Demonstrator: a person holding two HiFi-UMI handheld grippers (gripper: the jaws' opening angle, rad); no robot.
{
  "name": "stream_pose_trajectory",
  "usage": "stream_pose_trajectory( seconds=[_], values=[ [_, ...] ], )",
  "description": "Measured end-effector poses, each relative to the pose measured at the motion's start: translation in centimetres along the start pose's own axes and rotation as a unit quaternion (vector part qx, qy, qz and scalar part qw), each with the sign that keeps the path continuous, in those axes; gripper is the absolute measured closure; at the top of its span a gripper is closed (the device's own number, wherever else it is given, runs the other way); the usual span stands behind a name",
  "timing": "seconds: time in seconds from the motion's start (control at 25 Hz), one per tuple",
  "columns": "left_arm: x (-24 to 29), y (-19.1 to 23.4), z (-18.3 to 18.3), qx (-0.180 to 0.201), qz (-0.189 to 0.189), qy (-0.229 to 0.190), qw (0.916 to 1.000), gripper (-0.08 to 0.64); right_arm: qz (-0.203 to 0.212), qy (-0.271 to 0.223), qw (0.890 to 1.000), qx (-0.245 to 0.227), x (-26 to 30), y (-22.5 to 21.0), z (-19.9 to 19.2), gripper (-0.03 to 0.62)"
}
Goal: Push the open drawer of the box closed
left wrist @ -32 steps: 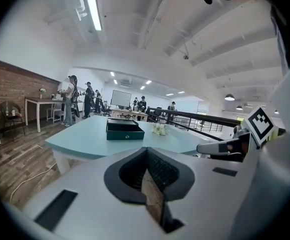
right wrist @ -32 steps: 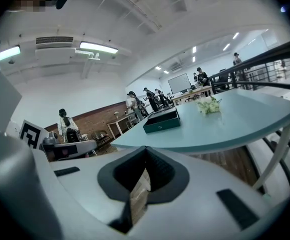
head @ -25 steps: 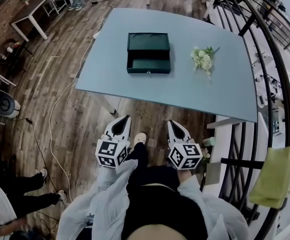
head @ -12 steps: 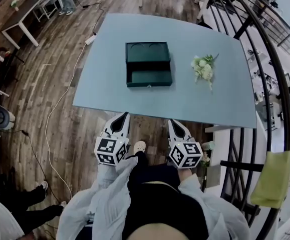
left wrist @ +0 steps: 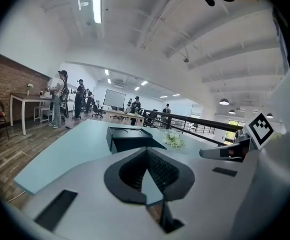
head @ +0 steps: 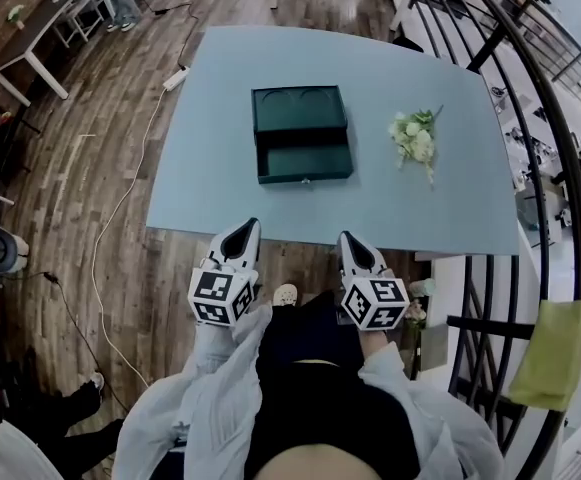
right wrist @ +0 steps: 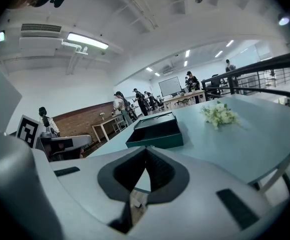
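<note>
Looking steeply down from the person's head, a wooden floor (head: 90,218) fills the left of the scene and a pale blue counter (head: 210,158) stretches ahead. On the counter, well back from its near edge, sits a dark green box (head: 298,110). Its drawer (head: 304,161) is pulled out toward the person and looks empty inside (so the closing push is not yet made). At the near edge, the left hand-held gripper (head: 246,226) and the right hand-held gripper (head: 347,238) point forward side by side. Each has its jaws together at the tip with nothing between them. Both gripper views show the box ahead, well apart from the jaws. A small bunch of white flowers (head: 415,140) lies on the counter to the right of the box. Compared with a second ago, the person has drawn closer. Both gripper tips, which then hung over bare floor, now overlap the counter's near edge, while the box and drawer sit as they did. This reads as the approach. The push likely still calls for a reach forward until a gripper meets the drawer's front.
</note>
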State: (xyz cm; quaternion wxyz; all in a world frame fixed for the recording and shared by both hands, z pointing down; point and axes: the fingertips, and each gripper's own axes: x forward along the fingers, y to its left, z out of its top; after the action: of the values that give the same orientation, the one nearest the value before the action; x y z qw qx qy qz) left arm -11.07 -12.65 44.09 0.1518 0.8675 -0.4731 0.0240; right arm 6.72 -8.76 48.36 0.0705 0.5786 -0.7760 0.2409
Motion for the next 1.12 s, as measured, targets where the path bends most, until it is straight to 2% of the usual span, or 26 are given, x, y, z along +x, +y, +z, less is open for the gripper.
stream_pose_trajectory(
  seconds=[0.32,0.64,1.12],
  values=[
    [1.3,0.3,-1.6,-0.016,-0.002,0.025,0.9996,0.545,-0.021,0.022,1.0,0.003,1.0,-1.9,-0.4,0.586],
    [3.8,1.5,-2.8,-0.031,0.01,0.046,0.9984,0.545,-0.011,0.044,0.999,0.007,3.6,-2.8,-0.4,0.586],
    [9.4,1.3,-5.2,-0.041,0.003,0.098,0.9944,0.545,0.014,0.083,0.996,0.009,9.1,-4.4,0.1,0.586]
  ],
)
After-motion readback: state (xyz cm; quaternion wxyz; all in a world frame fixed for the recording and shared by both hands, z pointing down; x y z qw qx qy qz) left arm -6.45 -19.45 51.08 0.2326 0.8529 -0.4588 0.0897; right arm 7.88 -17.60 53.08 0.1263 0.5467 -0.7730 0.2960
